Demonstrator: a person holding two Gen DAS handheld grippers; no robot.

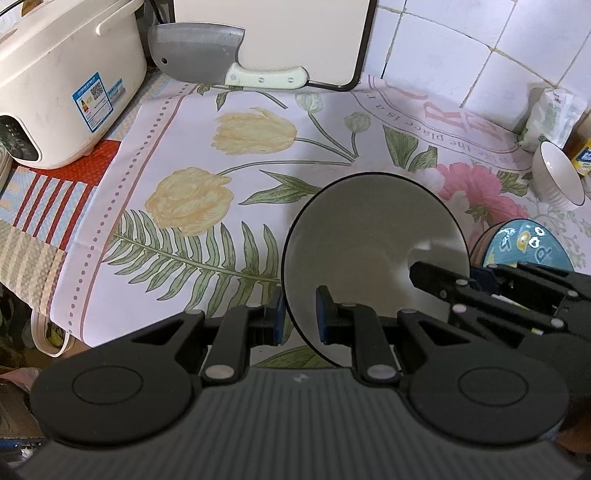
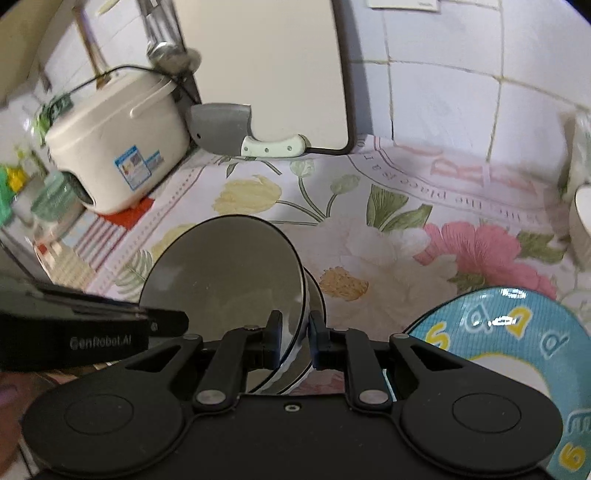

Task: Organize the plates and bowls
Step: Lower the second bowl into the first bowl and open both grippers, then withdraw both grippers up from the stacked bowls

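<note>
Left claw (image 1: 300, 316): closed on the left rim of a grey, black-edged round bowl (image 1: 373, 251), the thin wall pinched between its two blue pads; the bowl is seen tilted, its hollow turned toward the camera.

Right claw (image 2: 295, 339): the bowl (image 2: 225, 273) is held at its opposite rim, one pad inside the wall and one outside; the jaws stand nearly closed on the wall, and whether both pads press it cannot be told for certain.

Bowl's place: carried between both claws above the flowered cloth (image 1: 258, 155) that covers the desk; from the right wrist view a second rim is seen just behind it, though whether that is another bowl cannot be told.

Near the claws: a blue round plate with yellow letters and white patterns (image 2: 517, 339) lies on the cloth to the right of the grey bowl, just beside it.

Farther right: a white ribbed bowl with a dark rim (image 1: 557, 181) is seen near the tiled wall (image 1: 461, 48), close to a white packet (image 1: 554, 118).

Back of desk: a steel cleaver with a pale handle (image 1: 207, 51) is propped against a cream cutting board with a dark edge (image 1: 280, 33).

Left: a cream rice cooker with a blue label (image 1: 62, 74) stands on a red striped mat (image 1: 48, 195).
</note>
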